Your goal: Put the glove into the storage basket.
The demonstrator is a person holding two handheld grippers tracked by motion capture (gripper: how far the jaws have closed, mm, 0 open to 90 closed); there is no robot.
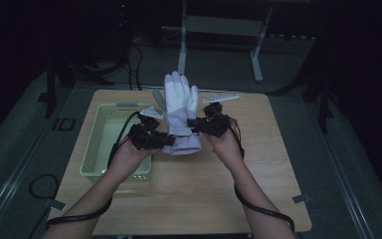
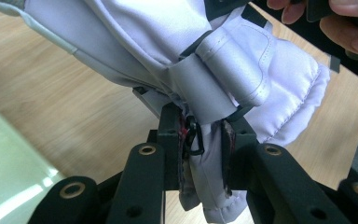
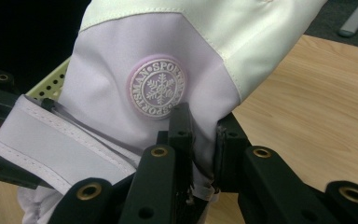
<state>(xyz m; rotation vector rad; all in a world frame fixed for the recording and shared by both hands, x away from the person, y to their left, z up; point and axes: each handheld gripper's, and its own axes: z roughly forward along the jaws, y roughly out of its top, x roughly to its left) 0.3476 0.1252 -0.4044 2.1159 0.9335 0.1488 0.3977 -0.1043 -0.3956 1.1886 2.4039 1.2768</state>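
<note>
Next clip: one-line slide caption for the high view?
Both grippers, left and right, hold a pale ski glove upright above the wooden table, beside a green basket.

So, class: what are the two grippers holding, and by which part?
Both hold one glove, fingers up above the table: the left gripper pinches its cuff by the strap, the right gripper the cuff's other side.

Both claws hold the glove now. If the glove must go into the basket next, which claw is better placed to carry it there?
Probably the left claw: it grips the glove at the cuff and is beside the basket. The right claw grips on the far side.
</note>
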